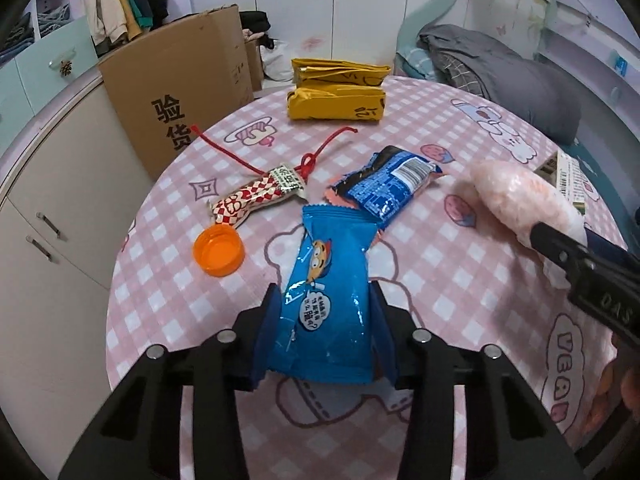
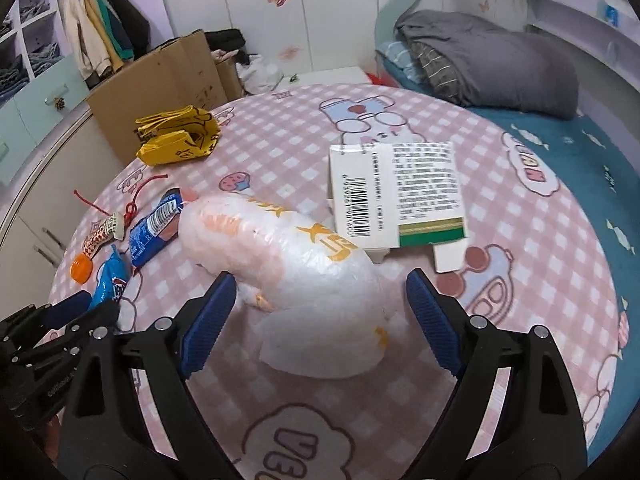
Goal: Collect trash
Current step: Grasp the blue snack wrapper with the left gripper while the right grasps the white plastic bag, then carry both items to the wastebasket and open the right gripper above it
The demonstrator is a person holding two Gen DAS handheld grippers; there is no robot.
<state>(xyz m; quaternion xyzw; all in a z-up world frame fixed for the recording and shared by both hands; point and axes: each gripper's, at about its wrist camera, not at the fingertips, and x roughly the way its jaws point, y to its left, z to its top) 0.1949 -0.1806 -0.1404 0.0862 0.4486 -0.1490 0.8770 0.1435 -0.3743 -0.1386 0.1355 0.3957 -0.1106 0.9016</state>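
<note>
While the pink checked tablecloth with cartoon prints (image 1: 460,280) filled the middle of both views, the left gripper (image 1: 326,328) sat at the bottom centre of the left wrist frame with its blue-padded fingers (image 1: 266,336) pressed against both sides of a bright blue crinkled snack wrapper with a cartoon face (image 1: 324,300), so it had hold of that wrapper. Just above it lay a darker blue foil wrapper with a barcode (image 1: 390,184), its lower end touching the bright blue one. To the left of these lay a red-and-white checked wrapper tied with a red string (image 1: 252,200), and just below that an orange plastic bottle cap (image 1: 219,253) sat open side up. A folded yellow plastic bag (image 1: 338,94) rested near the top centre, with a brown cardboard box printed with black characters (image 1: 176,96) off the table's edge at upper left.

In the right wrist view, the right gripper (image 2: 316,312) stood wide open at the lower centre, its blue ribbed fingers (image 2: 206,320) on either side of a crumpled translucent white plastic bag with orange lettering (image 2: 288,256); I could not tell whether either finger touched it. A white carton with a barcode and green stripe (image 2: 396,196) lay just beyond the bag, right of centre.
</note>
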